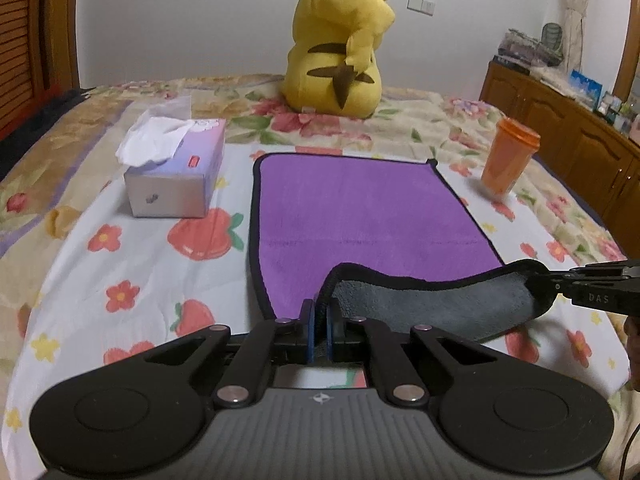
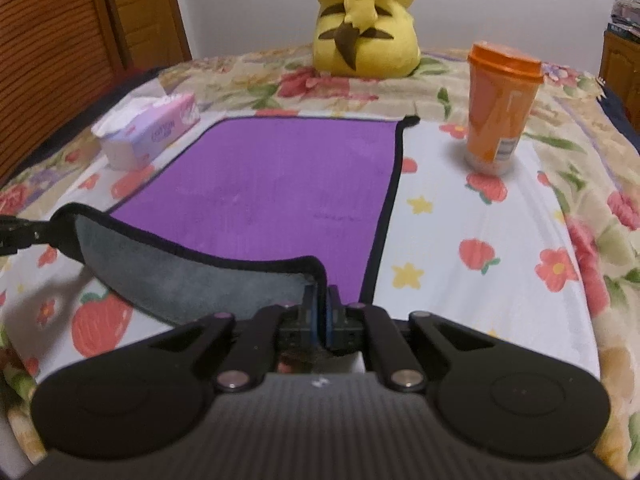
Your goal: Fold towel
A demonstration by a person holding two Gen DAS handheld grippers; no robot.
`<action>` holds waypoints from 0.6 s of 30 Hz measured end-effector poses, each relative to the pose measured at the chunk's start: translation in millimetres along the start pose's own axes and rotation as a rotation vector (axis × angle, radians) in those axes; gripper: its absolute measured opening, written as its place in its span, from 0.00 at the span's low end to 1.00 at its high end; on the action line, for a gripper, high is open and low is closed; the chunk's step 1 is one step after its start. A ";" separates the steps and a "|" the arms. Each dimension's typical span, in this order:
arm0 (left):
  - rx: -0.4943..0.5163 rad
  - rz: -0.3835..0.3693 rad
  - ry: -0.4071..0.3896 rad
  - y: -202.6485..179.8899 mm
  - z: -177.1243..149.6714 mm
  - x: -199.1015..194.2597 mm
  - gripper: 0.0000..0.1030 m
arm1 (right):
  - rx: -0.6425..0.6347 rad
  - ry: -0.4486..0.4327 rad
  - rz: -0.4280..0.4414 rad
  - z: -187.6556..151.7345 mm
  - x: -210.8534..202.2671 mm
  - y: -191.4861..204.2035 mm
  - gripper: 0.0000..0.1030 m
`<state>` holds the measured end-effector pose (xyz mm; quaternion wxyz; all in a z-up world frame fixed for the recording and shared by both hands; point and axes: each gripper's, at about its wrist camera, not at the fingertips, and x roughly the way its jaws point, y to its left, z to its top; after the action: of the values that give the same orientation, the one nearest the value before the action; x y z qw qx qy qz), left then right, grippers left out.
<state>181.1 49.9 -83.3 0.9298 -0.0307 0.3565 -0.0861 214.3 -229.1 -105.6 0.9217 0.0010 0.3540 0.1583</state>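
Observation:
A purple towel [image 1: 360, 208] with a black hem and grey underside lies on the bed; it also shows in the right wrist view [image 2: 280, 184]. Its near edge is lifted off the bed, so the grey underside [image 1: 432, 308] faces me. My left gripper [image 1: 320, 312] is shut on the towel's near left corner. My right gripper [image 2: 320, 304] is shut on the near right corner. The right gripper also shows at the right of the left wrist view [image 1: 560, 280], and the left gripper at the left edge of the right wrist view [image 2: 24, 232].
A tissue box [image 1: 176, 168] sits left of the towel. An orange lidded cup [image 2: 500, 108] stands to its right. A yellow plush toy [image 1: 340, 44] sits beyond the far edge. A wooden cabinet [image 1: 568, 140] runs along the right of the bed.

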 end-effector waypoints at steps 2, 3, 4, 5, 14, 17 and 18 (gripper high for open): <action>-0.001 0.006 -0.013 -0.1 2.9 0.1 0.08 | 0.007 -0.021 0.002 2.3 -1.2 -2.4 0.04; -0.002 0.009 -0.022 -0.2 4.8 -0.3 0.08 | 0.008 -0.033 0.000 3.5 -1.8 -3.3 0.04; -0.001 0.008 -0.029 -0.6 6.7 -0.2 0.08 | 0.008 -0.042 0.001 4.8 -2.2 -4.2 0.04; 0.001 0.006 -0.036 -0.7 7.6 -0.7 0.08 | 0.008 -0.050 0.002 5.7 -2.7 -4.5 0.04; 0.020 0.006 -0.082 -2.8 20.8 3.0 0.08 | -0.006 -0.104 0.006 13.8 -3.0 -5.9 0.04; 0.021 0.005 -0.089 -1.5 24.1 5.2 0.08 | -0.013 -0.119 0.008 16.4 -2.8 -6.8 0.04; 0.021 0.003 -0.091 -1.1 25.2 6.0 0.08 | -0.015 -0.124 0.010 17.2 -3.3 -6.4 0.04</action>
<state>202.2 47.6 -68.3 0.9454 -0.0242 0.3131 -0.0868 225.1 -234.2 -91.3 0.9411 0.0057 0.2949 0.1652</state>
